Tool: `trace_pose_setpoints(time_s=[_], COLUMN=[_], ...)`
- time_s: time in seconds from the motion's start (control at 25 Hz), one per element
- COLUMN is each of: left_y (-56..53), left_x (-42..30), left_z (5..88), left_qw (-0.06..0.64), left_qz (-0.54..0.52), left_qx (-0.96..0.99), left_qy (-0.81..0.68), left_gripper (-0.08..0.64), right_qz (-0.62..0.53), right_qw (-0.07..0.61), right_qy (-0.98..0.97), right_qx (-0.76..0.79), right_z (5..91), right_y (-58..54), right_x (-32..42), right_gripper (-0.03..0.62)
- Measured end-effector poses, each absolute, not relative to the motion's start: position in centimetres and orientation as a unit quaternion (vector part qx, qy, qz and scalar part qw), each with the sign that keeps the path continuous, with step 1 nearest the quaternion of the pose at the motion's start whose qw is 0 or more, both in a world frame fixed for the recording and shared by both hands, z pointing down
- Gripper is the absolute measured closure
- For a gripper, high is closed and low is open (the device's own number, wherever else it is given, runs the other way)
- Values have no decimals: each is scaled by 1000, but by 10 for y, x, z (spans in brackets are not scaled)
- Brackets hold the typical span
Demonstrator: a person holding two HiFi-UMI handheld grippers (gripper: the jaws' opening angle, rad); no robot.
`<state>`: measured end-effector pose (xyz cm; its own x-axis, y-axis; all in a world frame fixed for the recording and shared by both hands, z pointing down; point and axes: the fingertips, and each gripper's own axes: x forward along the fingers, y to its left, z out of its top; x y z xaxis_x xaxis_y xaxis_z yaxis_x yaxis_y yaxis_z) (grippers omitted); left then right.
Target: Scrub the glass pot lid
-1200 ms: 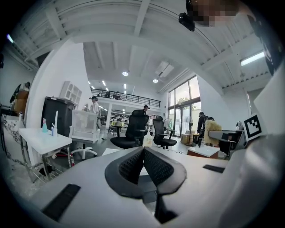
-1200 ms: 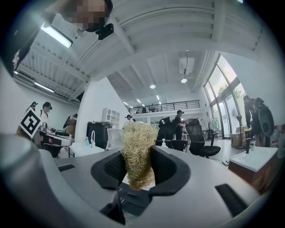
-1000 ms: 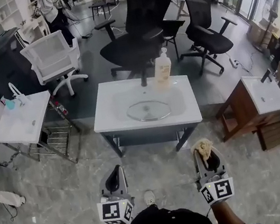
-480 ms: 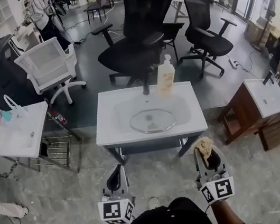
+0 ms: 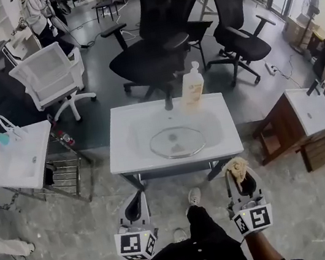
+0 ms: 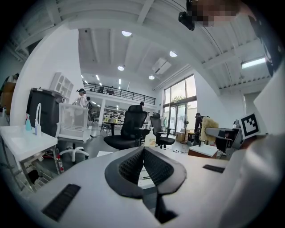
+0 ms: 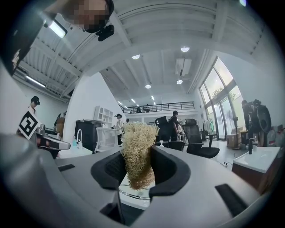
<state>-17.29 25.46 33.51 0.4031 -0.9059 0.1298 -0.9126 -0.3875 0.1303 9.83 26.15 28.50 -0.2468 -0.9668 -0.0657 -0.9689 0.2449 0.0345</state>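
While the person stands just short of the white sink [image 5: 124, 158], the glass pot lid [image 5: 177, 142] lies flat in its basin, well apart from both tools and not yet touched. A soap bottle [image 5: 192, 87] waits on the rim behind. The left hand-held gripper [image 5: 134, 201] is closed on nothing, likely free to steady the lid. The right hand-held gripper [image 5: 242, 181] clamps a straw-coloured fibrous scrubber [image 5: 238, 168], tuft poking forward to meet the glass.

The left gripper [image 5: 135, 196] and right gripper [image 5: 239, 172] have drawn nearer the front edge of the sink [image 5: 116, 165]. The person's shoe [image 5: 193, 196] has stepped forward between them, now just short of the sink, its leg [image 5: 201, 225] stretched out behind.
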Motion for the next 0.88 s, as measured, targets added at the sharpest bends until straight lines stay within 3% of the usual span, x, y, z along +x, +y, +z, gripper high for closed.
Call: trace_pose_setpoints(time_s=[0.88], left_y=[94], left_x=[-137], left_z=[332], left_qw=[95], left_qz=[22], left_qx=[824], left_qy=[-557], left_gripper=[534], right_qz=[36], right_qw=[22], right_qy=[804], right_qx=[-593], right_z=[285], right_y=[91], right_x=[133], right_gripper=[443])
